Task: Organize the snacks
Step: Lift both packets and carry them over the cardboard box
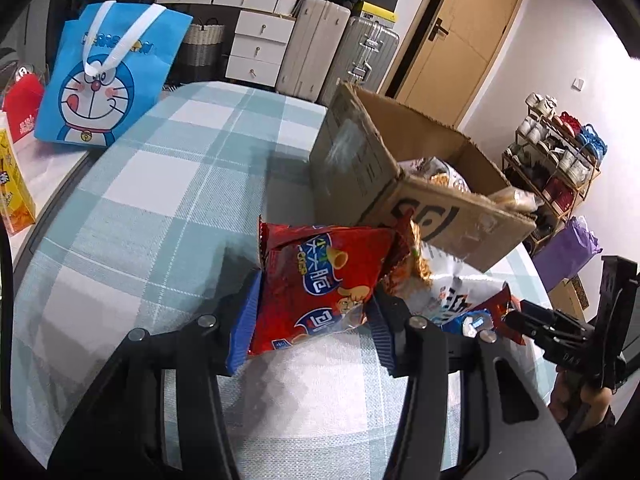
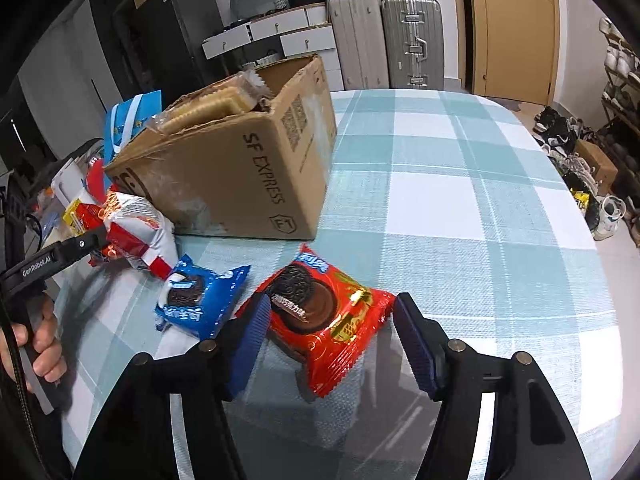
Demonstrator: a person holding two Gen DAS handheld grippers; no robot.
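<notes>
— Where do we stand with the left gripper (image 1: 312,312)?

— Our pads pinch the red chip bag (image 1: 324,284) by its sides, held above the checked tablecloth (image 1: 160,184); the cardboard box (image 1: 404,184) lies just ahead and to the right, its open top probably within reach.

— And the right gripper (image 2: 328,332)?

— Spread wide around the red cookie packet (image 2: 320,316), which lies flat near the table's near edge, long axis slanting across our fingers.

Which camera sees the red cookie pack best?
The right wrist view: the red cookie pack lies whole on the table between the open jaws. The left wrist view shows only a red sliver of it, I think.
</notes>
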